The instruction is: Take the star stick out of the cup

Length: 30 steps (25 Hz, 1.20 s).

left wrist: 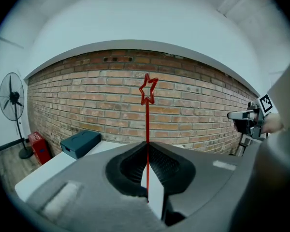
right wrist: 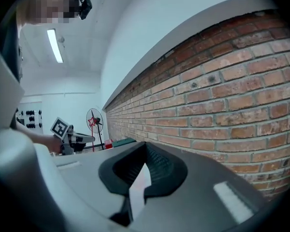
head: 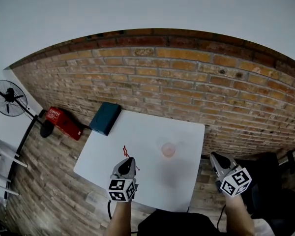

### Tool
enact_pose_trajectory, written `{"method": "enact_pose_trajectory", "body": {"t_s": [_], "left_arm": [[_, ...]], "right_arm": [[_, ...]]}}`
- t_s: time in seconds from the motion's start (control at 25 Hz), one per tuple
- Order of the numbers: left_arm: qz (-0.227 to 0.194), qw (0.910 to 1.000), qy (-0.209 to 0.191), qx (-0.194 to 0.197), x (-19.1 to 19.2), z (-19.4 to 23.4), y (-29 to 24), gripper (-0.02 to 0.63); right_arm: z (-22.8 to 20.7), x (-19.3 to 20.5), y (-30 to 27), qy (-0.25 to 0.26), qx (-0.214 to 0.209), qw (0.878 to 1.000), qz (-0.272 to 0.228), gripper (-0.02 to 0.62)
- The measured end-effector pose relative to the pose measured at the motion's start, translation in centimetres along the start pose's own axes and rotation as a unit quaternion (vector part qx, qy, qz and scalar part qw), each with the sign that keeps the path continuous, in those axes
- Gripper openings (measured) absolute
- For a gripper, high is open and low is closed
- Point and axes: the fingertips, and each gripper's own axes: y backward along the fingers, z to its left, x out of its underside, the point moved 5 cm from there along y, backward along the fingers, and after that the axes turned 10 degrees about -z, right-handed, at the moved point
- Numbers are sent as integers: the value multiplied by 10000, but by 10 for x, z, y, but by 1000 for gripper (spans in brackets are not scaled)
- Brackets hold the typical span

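Nearest, low left: left gripper, jaws pressed together on the star stick. Shaft pinched low down. Rest standing straight up past the jaws, with an open red star outline at the top.

Low right: right gripper, off the table's near right corner. Jaws together, nothing between them.

Handling, as a guess:
- Very thin and very light, likely plastic or wire, with some flex along the shaft.
- Smooth and narrow, so prone to swivelling or slipping in a loose pinch.
- Star outline the weak part, best left alone.
- Best hold on the straight shaft, square across the pads, much as now.
- No call for a hard squeeze.

Position of stick: clear of the cup, well to its left, above the white table. Not touching cup or tabletop as far as can be told.

Mid-table, right of the stick: small pale pink see-through cup, upright. Apparently nothing in it, though too small and faint to be sure. Probably light enough to tip easily.

Farther, at the table's far left corner: dark teal case, shut, contents not visible. Beyond it on the floor: red box-like object, then a standing fan. Farthest: brick wall.
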Motion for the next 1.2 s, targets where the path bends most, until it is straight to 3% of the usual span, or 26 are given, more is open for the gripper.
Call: {"method": "enact_pose_trajectory", "body": {"t_s": [0.28,0.68,1.2], "left_arm": [[129,9999,-85,-45,20,-4,-2,11],[333,9992,56,227,31,-39,-2,11],[172,9997,-11,159,13,-29,-14,11]], "right_arm": [[-3,-4,-1,400,166,9985,-348,-2],[8,8,-1,126,-131,9996,-217,-2],[5,3,-3,314,-131,9992,-193,-2]]}}
